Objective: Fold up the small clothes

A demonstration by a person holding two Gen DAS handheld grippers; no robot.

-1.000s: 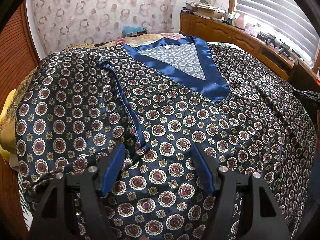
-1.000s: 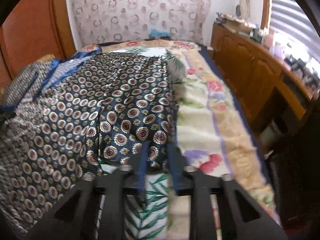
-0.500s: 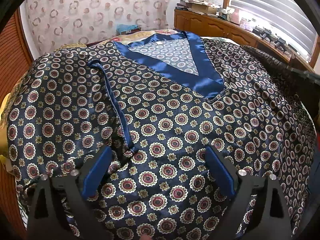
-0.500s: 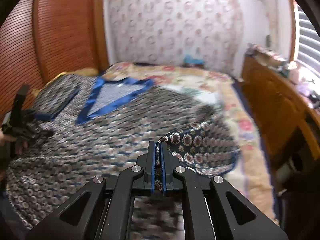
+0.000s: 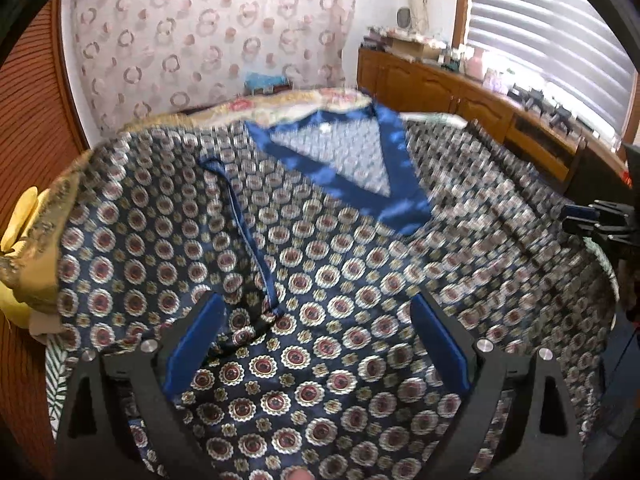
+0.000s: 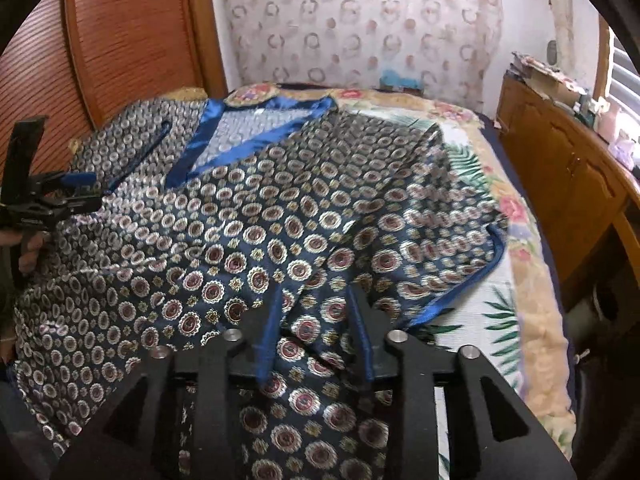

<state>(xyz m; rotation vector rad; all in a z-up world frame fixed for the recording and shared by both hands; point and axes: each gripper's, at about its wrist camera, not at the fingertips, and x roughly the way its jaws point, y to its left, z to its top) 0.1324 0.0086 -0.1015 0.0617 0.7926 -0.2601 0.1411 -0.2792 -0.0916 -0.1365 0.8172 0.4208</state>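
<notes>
With both sleeves apparently folded in, the navy medallion-print satin top (image 6: 256,248) lies on the floral bed (image 6: 516,304); left claw (image 5: 316,344) gapes empty, right claw (image 6: 316,332), just opening, frees the sleeve; next, hem at six o'clock.

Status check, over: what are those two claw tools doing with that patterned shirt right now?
Left gripper open, empty. Right gripper jaws just opened, cloth loose between. Navy medallion-print satin top on floral bedspread, right sleeve folded in. Nothing in the way.
</notes>
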